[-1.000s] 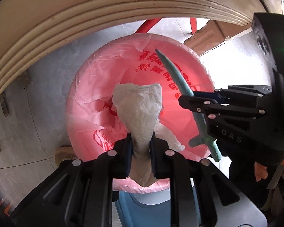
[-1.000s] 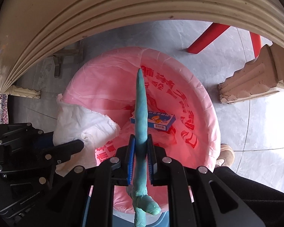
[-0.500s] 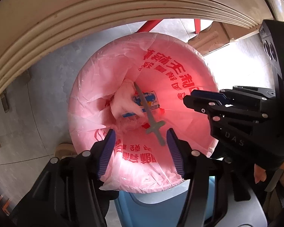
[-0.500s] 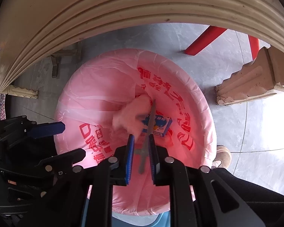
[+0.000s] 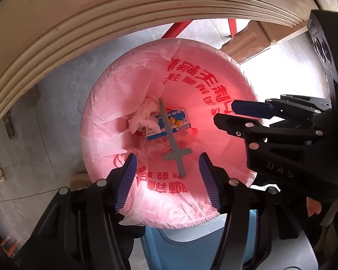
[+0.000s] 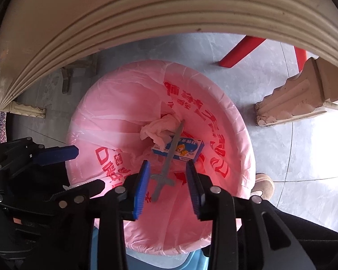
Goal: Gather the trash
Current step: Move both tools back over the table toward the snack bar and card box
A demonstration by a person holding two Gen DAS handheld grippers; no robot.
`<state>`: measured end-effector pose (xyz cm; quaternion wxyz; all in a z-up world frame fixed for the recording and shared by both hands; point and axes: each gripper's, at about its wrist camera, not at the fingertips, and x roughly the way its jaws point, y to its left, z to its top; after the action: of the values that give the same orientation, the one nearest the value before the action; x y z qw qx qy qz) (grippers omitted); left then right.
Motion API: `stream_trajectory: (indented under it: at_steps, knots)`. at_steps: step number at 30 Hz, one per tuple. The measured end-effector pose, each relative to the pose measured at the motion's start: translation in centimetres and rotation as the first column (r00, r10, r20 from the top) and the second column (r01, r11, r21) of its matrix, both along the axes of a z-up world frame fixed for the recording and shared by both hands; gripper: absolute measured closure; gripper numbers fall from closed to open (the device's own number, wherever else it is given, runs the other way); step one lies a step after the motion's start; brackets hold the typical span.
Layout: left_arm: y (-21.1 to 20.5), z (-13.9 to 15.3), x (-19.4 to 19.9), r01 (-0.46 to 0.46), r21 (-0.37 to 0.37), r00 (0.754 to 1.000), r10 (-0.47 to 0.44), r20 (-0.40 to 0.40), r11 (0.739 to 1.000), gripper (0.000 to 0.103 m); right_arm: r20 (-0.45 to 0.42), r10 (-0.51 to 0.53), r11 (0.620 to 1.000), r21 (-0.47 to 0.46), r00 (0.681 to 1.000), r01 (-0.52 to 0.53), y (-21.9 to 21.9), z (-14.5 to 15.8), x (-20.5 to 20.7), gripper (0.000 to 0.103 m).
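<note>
Above the pink-lined bin (image 5: 128, 103), left gripper (image 5: 167, 180) and right gripper (image 6: 167, 187) are wide, empty; withdraw clear of liner

A second ago the left tool (image 5: 167, 177) pinched a crumpled tissue (image 5: 144, 117) and the right tool (image 6: 167, 185) clamped a toy sword (image 6: 169, 157). Both tools have since spread their fingers and hold nothing. Tissue and sword now lie at the bottom of the pink bin bag (image 5: 115, 103), the sword slanting across the small box (image 5: 180, 123).
</note>
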<state>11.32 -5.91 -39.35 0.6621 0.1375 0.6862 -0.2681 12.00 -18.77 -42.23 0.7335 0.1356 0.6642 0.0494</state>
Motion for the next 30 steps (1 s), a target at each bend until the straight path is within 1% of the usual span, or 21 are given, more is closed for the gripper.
stream_trajectory:
  at_steps: [3, 7, 11, 15, 18, 21, 23, 25, 27, 29, 30]
  knots:
    - [-0.1, 0.5, -0.3, 0.012, 0.008, 1.0, -0.012, 0.015, 1.0, 0.046, 0.001, 0.009, 1.0, -0.006, 1.0, -0.009, 0.0, 0.3, -0.3, 0.069]
    - [-0.1, 2.4, -1.3, 0.039, 0.003, 0.998, -0.039, 0.057, 0.999, 0.046, 0.017, 0.014, 1.0, -0.009, 1.0, -0.014, -0.1, 1.2, -0.9, 0.069]
    - [0.0, 4.9, -2.5, 0.067, 0.02, 0.99, -0.069, 0.123, 0.998, 0.046, 0.046, 0.022, 1.0, -0.016, 0.999, -0.022, -0.2, 3.1, -2.1, 0.069]
    - [0.7, 8.3, -3.7, 0.075, -0.004, 0.981, -0.073, 0.182, 0.997, 0.046, 0.087, 0.02, 1.0, -0.017, 0.996, -0.019, -0.5, 5.6, -3.1, 0.069]
    - [0.9, 10.6, -4.4, 0.094, 0.022, 0.969, -0.096, 0.226, 0.995, 0.046, 0.124, 0.01, 1.0, -0.006, 0.992, -0.009, -0.7, 8.1, -3.7, 0.069]
    - [1.4, 13.8, -4.6, 0.114, 0.032, 0.954, -0.118, 0.275, 0.993, 0.046, 0.167, 0.004, 1.0, 0.027, 0.986, -0.008, -0.7, 11.0, -4.3, 0.069]
    - [1.6, 16.4, -4.2, 0.114, 0.036, 0.944, -0.119, 0.306, 0.993, 0.046, 0.192, 0.003, 0.999, 0.045, 0.981, -0.012, -0.8, 13.2, -4.5, 0.069]
    - [1.8, 19.5, -3.2, 0.104, 0.037, 0.936, -0.11, 0.334, 0.994, 0.045, 0.216, 0.001, 0.998, 0.064, 0.976, -0.015, -1.0, 15.2, -4.6, 0.065]
    - [2.0, 22.2, -2.0, 0.089, 0.034, 0.931, -0.095, 0.353, 0.995, 0.039, 0.241, -0.011, 0.996, 0.086, 0.97, -0.01, -1.6, 17.7, -4.3, 0.052]
    - [2.0, 25.2, 0.0, 0.07, 0.031, 0.926, -0.076, 0.369, 0.997, 0.037, 0.254, -0.021, 0.996, 0.094, 0.967, -0.003, -2.5, 19.8, -3.7, 0.052]
    - [1.8, 27.1, 1.5, 0.056, 0.038, 0.918, -0.066, 0.391, 0.998, 0.037, 0.259, -0.028, 0.995, 0.103, 0.966, 0.001, -2.8, 20.8, -3.3, 0.052]
